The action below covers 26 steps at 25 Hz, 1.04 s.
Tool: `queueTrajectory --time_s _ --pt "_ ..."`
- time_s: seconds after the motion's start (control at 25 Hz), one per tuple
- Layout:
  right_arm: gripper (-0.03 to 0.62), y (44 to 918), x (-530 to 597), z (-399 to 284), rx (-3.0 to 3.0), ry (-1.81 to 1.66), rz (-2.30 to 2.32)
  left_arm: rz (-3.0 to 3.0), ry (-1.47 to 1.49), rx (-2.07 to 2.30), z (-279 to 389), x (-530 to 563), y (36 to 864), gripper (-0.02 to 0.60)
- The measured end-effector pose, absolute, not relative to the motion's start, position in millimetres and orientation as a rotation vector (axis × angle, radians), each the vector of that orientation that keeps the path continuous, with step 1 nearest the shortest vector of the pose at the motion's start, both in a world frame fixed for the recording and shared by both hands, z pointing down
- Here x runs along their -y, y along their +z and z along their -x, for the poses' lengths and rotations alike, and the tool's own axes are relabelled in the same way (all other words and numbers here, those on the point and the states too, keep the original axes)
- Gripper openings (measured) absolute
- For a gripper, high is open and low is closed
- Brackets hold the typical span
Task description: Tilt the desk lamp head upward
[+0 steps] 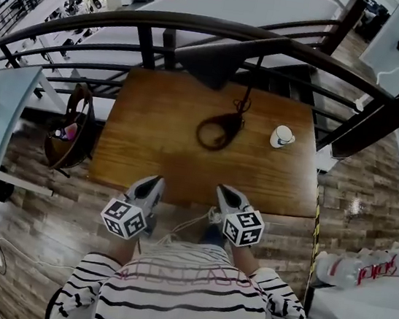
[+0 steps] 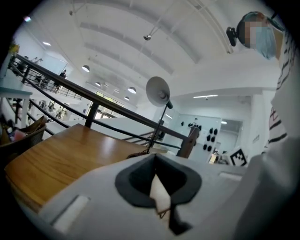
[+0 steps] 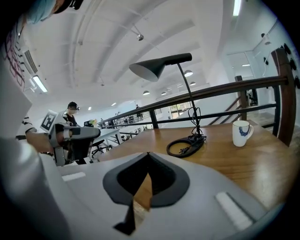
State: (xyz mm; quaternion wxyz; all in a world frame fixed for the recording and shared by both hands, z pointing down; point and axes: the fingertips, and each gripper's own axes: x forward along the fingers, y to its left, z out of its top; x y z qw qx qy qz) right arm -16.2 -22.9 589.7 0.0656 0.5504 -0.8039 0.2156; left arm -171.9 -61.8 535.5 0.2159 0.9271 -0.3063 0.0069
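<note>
I see a warm brown table (image 1: 143, 140) with wood grain at centre frame. The desk lamp (image 3: 161, 65) and its coiled cord (image 1: 218, 130) are black. The mug (image 1: 283, 136) is white with a blue mark. The left hand-held gripper (image 1: 158, 179) and right hand-held gripper (image 1: 222, 188) are grey, with black-and-white square markers. At the bottom, the person's shirt (image 1: 187, 301) is white with black stripes.

desk lamp (image 1: 203, 63) on table (image 1: 146, 144), mug (image 1: 282, 136) right of it
</note>
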Motion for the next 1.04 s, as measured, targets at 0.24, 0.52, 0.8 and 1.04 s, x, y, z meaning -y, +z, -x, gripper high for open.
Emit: queueTrajectory --time_s 0.24,0.52,0.8,1.04 --pt "0.000 589 19 20 2.416 0.615 -1.625 -2.555 0.004 0.835 172 56 539 0.000" --pt "-0.001 583 16 19 2.423 0.603 -1.635 -2.543 -0.018 0.839 172 52 537 0.000" --pt "0.000 577 15 19 2.434 0.575 -1.643 -2.547 -0.042 0.830 170 47 534 0.000" --pt "0.000 572 2 18 2.436 0.574 -1.643 -2.546 -0.043 0.823 167 32 528 0.000"
